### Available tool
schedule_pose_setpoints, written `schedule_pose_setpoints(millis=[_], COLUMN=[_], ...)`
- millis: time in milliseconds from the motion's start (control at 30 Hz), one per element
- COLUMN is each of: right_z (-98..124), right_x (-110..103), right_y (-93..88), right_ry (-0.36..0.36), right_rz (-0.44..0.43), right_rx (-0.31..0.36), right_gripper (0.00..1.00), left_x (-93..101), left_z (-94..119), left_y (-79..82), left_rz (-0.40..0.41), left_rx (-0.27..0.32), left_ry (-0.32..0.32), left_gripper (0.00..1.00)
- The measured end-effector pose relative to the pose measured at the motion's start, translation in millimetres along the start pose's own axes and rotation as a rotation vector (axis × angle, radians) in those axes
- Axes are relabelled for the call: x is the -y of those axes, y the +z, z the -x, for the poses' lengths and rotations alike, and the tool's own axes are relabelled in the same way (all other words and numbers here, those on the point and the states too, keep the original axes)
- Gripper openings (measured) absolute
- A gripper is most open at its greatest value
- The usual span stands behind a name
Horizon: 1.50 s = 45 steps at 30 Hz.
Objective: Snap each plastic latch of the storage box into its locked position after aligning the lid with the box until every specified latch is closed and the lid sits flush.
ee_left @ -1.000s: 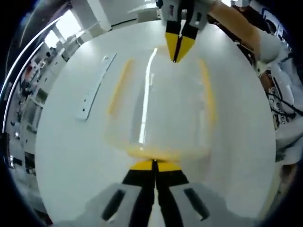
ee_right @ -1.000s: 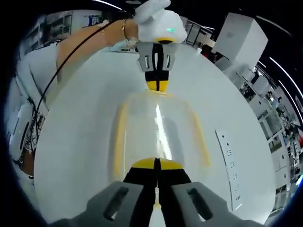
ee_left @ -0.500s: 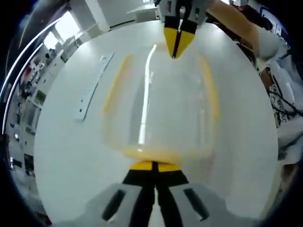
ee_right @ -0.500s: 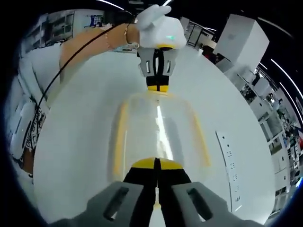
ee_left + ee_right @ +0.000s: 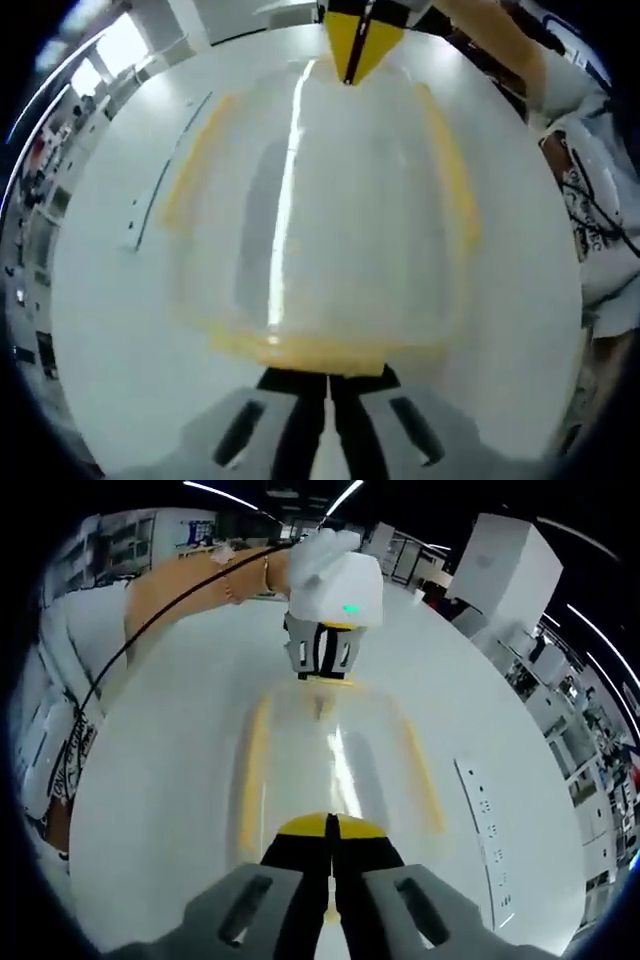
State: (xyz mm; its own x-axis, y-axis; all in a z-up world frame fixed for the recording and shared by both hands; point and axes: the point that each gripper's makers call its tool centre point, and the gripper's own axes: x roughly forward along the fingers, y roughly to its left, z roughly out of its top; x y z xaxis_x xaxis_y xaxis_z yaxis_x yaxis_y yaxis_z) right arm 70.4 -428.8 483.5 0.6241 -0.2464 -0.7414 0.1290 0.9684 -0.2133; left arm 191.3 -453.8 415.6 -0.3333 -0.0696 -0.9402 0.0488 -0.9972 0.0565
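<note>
A clear storage box (image 5: 330,780) with yellow latches is seen lying on a white tabletop (image 5: 160,780), its lid in place. To the box's left in the right gripper view, a yellow side latch (image 5: 250,780) runs along the long edge; another, the right side latch (image 5: 425,780), lies opposite. A white strip (image 5: 485,835) rests well apart beyond that side. The left gripper (image 5: 322,670) is pressed at the box's far end, the right gripper (image 5: 328,830) at the near end, both with fingers drawn together on nothing. The box is judged light, thin-walled and slippery; pressure is best applied at the stiff yellow latches, not the flexing lid.
</note>
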Motion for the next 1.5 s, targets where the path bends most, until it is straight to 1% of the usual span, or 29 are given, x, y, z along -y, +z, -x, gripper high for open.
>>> schedule_pose_setpoints(millis=[33,100,133,200,233,267,300,333,400,433,467,500,567,600,633,667,700,767,800,867,900,933,967,1000,1067,1233,1300,1467,1500], right_z=[0,0,1,1,1,1,1,1,1,1,1,1,1,1,0,0,-1,-2,-3,-5,-6,-7,-8,-10,-13,-21,-25,-27,-27], right_x=[0,0,0,0,0,0,0,0,0,0,1,1,1,1,1,1,2,4,6,7,8,9,10,11,13,18,28,51,60], right_y=[0.0,0.0,0.1,0.2,0.3,0.3,0.4,0.4,0.5,0.5,0.5,1.1,1.5,1.8,2.3,2.8,3.1,4.2,5.0,6.6,6.6,7.6,8.0,7.7,10.2,15.5,17.5,20.2,21.2], right_ry=[0.0,-0.002,-0.003,-0.008,-0.011,-0.015,-0.019,-0.023,-0.03,-0.031,-0.036,-0.046,-0.062,-0.067,-0.069,-0.071,-0.075,-0.083,-0.085,-0.076,-0.069,-0.071,-0.067,-0.063,-0.054,0.016,0.013,-0.008,-0.034], right_rz=[-0.001,-0.005,-0.013,-0.024,-0.03,-0.036,-0.042,-0.048,-0.066,-0.068,-0.075,-0.07,-0.047,-0.036,-0.031,-0.031,-0.03,-0.021,-0.023,-0.03,-0.032,-0.031,-0.024,-0.012,-0.001,-0.004,0.01,-0.006,0.016], right_rx=[-0.001,-0.005,-0.003,0.002,0.005,0.008,0.011,0.014,0.019,0.019,0.018,0.008,-0.018,-0.031,-0.038,-0.041,-0.043,-0.046,-0.047,-0.044,-0.051,-0.049,-0.058,-0.073,-0.089,-0.112,-0.119,-0.118,-0.116], right_gripper=[0.0,0.0,0.0,0.0,0.0,0.0,0.0,0.0,0.0,0.0,0.0,0.0,0.0,0.0,0.0,0.0,0.0,0.0,0.0,0.0,0.0,0.0,0.0,0.0,0.0,0.0,0.0,0.0,0.0], left_x=[0.4,-4.9,-16.9,-14.7,-18.8,-23.0,-27.6,-28.3,-30.2,-31.0,-33.8,-36.1,-30.1,-23.6,-19.5,-16.8,-13.8,-11.8,-8.2,-1.5,-2.0,-5.0,-3.9,-2.1,-1.8,-2.6,-3.0,-3.2,-3.2], left_z=[2,9,18,27,33,40,47,51,67,72,83,92,99,100,98,96,90,76,68,51,47,53,51,48,48,47,47,46,45], left_y=[-0.4,-0.6,-3.9,-9.7,-16.1,-18.8,-20.9,-19.3,-10.0,-7.3,1.6,14.2,41.1,53.3,64.4,74.3,81.5,87.3,87.9,84.7,84.4,91.4,89.3,87.1,87.9,87.2,86.7,86.5,86.3], left_rz=[0.033,0.037,0.074,0.093,0.092,0.078,0.078,0.079,0.111,0.11,0.113,0.133,0.137,0.153,0.166,0.158,0.154,0.169,0.171,0.176,0.176,0.194,0.212,0.207,0.211,0.206,0.217,0.212,0.209], left_rx=[0.015,0.025,0.027,0.009,-0.022,-0.03,-0.031,-0.016,0.062,0.078,0.13,0.2,0.332,0.383,0.422,0.455,0.47,0.461,0.447,0.403,0.4,0.459,0.447,0.439,0.459,0.463,0.462,0.459,0.461], left_ry=[-0.019,0.003,0.069,0.095,0.128,0.166,0.208,0.223,0.265,0.282,0.31,0.331,0.315,0.284,0.261,0.257,0.248,0.242,0.226,0.196,0.189,0.196,0.188,0.181,0.181,0.181,0.177,0.174,0.175], left_gripper=[0.0,0.0,0.0,0.0,0.0,0.0,0.0,0.0,0.0,0.0,0.0,0.0,0.0,0.0,0.0,0.0,0.0,0.0,0.0,0.0,0.0,0.0,0.0,0.0,0.0,0.0,0.0,0.0,0.0])
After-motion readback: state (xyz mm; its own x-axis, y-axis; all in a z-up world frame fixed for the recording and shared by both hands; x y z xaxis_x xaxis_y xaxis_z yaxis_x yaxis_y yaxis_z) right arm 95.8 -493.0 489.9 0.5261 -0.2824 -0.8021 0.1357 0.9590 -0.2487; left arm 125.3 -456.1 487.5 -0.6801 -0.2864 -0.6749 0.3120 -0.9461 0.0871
